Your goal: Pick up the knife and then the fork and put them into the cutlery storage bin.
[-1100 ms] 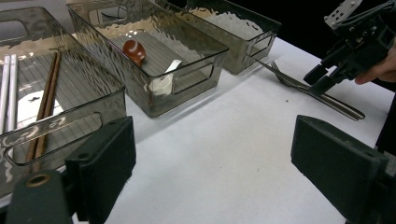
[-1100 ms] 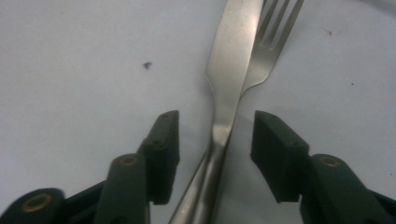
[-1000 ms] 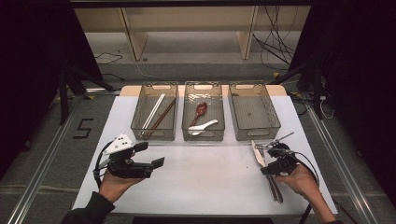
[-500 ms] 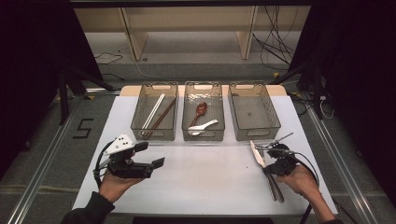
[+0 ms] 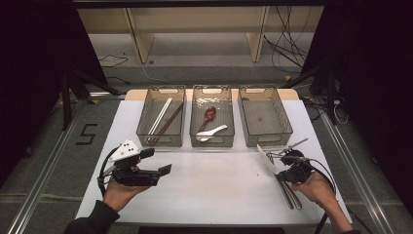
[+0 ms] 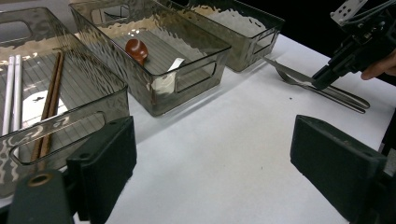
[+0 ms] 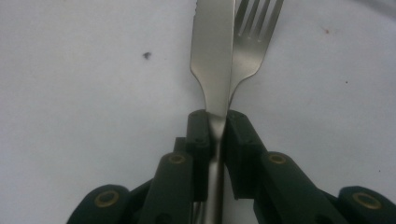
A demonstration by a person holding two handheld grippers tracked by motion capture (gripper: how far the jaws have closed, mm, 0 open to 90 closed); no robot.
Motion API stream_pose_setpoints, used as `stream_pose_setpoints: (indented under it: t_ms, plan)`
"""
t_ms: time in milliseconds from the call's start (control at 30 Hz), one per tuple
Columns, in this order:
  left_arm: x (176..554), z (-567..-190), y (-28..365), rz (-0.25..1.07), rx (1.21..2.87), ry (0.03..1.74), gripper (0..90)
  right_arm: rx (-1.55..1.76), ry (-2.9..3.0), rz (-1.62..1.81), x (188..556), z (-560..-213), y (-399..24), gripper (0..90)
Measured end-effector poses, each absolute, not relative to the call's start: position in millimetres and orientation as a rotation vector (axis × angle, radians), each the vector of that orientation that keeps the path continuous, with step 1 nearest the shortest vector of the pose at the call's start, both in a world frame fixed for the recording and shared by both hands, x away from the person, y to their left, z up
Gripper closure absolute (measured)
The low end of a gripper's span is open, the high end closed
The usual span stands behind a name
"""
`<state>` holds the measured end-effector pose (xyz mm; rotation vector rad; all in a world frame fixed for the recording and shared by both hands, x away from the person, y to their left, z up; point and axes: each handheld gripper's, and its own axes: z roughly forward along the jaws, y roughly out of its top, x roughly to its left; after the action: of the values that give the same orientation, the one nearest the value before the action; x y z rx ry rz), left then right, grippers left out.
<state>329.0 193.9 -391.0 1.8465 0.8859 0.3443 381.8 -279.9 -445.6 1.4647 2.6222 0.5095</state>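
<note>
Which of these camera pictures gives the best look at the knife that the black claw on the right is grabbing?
The right gripper view: the knife runs up the middle, pinched between the right gripper jaws, beside a fork. The high view shows it small, pale blade angled toward the bins. The left gripper view shows it far off, lying on the table.

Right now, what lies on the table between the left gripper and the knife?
Nothing: in the high view, bare white table runs from the left gripper to the knife.
</note>
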Motion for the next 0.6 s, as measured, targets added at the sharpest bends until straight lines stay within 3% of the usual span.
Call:
stream_pose_setpoints:
  t_ms: [600]
  plan:
    - [329.8, -390.5, 195.2, 0.329, 1.831, 0.895, 14.1, 1.444, 2.530, 0.746, 375.7, -419.3, -283.3, 81.4]
